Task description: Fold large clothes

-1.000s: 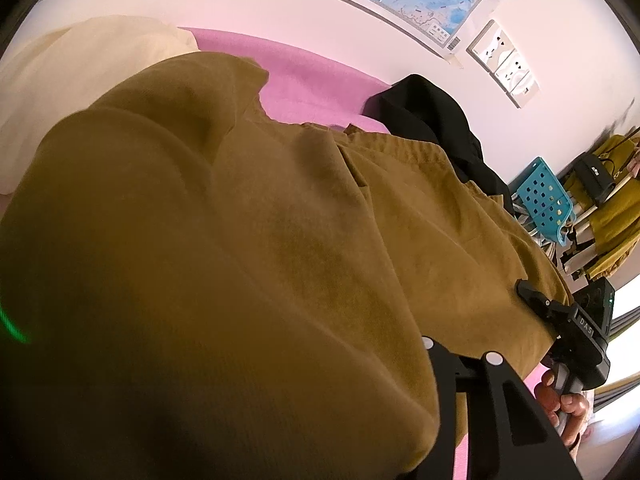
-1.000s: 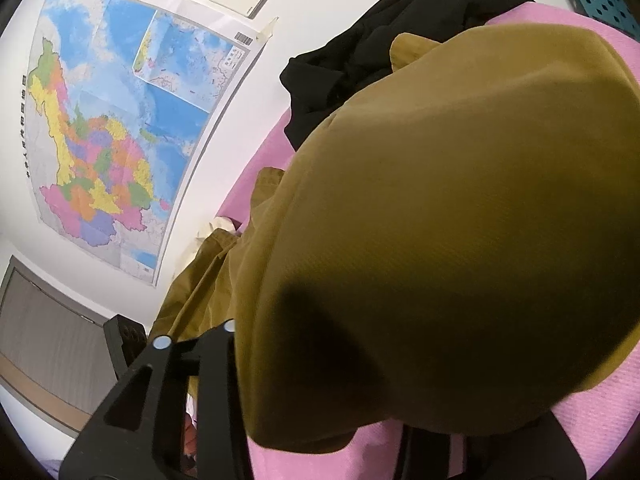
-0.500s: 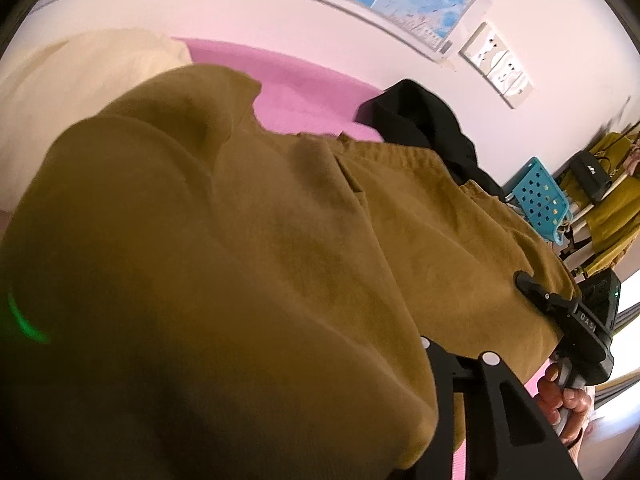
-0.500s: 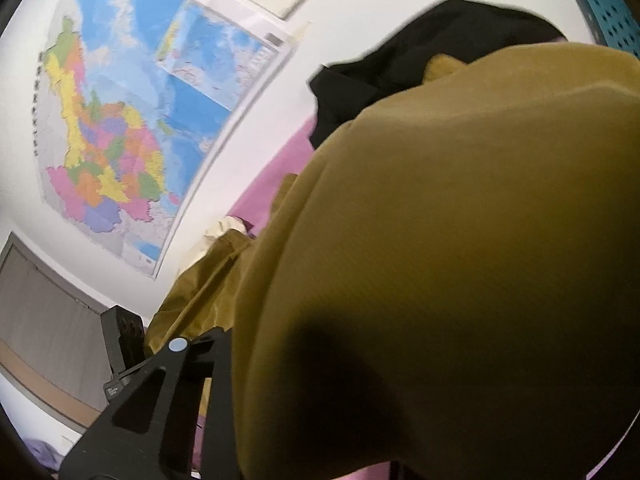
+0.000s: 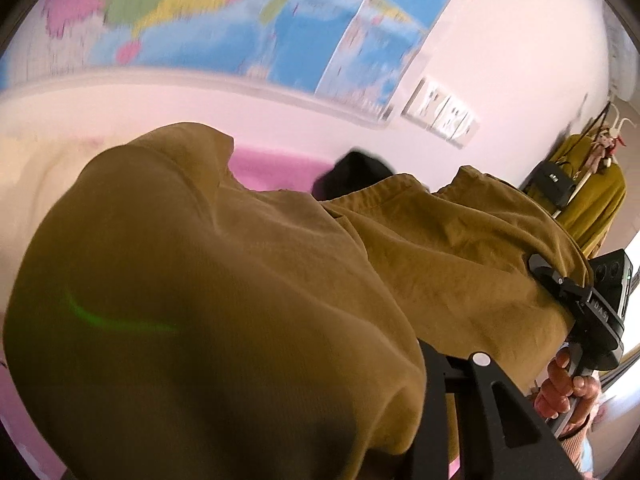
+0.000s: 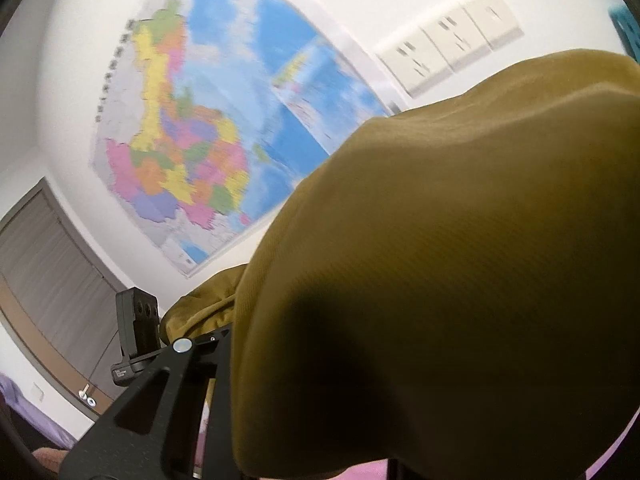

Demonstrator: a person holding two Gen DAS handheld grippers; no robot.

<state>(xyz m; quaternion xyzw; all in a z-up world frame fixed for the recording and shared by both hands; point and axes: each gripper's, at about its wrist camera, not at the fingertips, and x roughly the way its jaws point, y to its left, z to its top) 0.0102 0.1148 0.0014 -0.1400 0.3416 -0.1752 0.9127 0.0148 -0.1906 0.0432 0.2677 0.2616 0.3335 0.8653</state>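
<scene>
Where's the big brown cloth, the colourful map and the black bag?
Mustard-brown cloth garment (image 5: pixel 248 280), left wrist view, its bulging middle.
Colourful paper wall map (image 6: pixel 192 148), right wrist view, the coloured regions.
Small black bag (image 5: pixel 554 182), left wrist view, its front.

Draped over left tongs (image 5: pixel 400 432) and right tongs (image 6: pixel 304 432), filling the foreground: garment (image 5: pixel 240 280). Behind it, on bed (image 5: pixel 272 168): dark clothing (image 5: pixel 356 172); pillow (image 5: pixel 36 168) far left. On wall above: map (image 6: pixel 224 128), sockets (image 6: pixel 452 52) to its right. Far right: coat rack (image 5: pixel 588 184).
</scene>
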